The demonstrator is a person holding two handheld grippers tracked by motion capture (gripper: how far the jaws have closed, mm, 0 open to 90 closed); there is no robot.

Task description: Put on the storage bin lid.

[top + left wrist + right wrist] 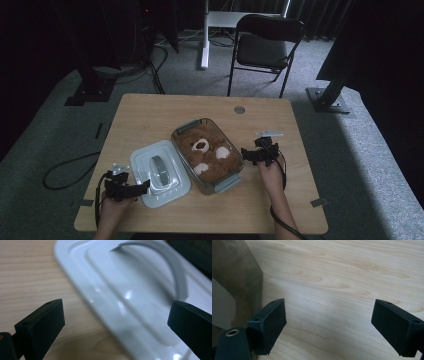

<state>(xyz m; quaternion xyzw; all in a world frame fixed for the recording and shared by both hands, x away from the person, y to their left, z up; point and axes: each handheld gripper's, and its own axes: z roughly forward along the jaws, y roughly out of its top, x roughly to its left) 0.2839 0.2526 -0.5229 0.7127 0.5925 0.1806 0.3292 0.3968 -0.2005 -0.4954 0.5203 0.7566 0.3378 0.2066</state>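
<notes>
A clear box (pixel 226 182) sits mid-table with a brown teddy bear (pixel 207 152) lying inside it. Its white lid (pixel 161 174), with a grey handle (pixel 159 170), lies flat on the table to the box's left. My left gripper (pixel 142 186) is open at the lid's near left edge; in the left gripper view its wide-apart jaws frame the lid (pixel 130 302) and the handle (pixel 172 267), with nothing between them. My right gripper (pixel 247 154) is open just right of the box, jaws spread over bare wood, the box's clear wall (pixel 239 285) at the left.
The wooden table (pixel 150 112) has free room at the back and along the right side. A small round grommet (pixel 239 109) sits near the far edge. A black chair (pixel 267 45) stands beyond the table.
</notes>
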